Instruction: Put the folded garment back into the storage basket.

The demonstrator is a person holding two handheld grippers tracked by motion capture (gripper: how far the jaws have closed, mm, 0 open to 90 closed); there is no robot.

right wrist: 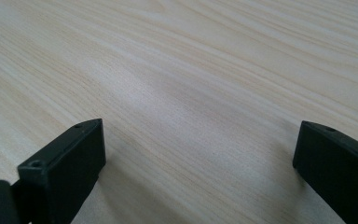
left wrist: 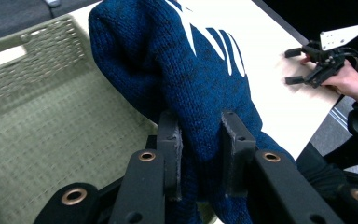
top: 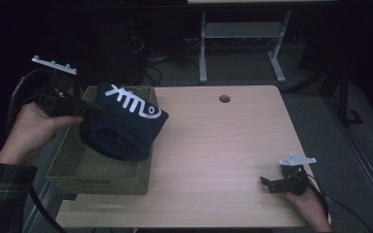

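Left gripper [left wrist: 199,140] clamped on navy knit sweater [top: 126,127], carrying it over green woven basket [top: 99,182]; next, lower and release (right gripper [top: 271,183] jaws apart, idle on table [top: 223,145]).

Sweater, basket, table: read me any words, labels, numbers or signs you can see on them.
No readable text anywhere.
Sweater: a white fishbone-like design, not letters.
Basket: plain weave, no label.
Table: bare wood, no markings.

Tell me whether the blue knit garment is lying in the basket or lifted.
Lifted: the left gripper clamps the blue knit garment, bunched and hanging over the green woven basket's rim.
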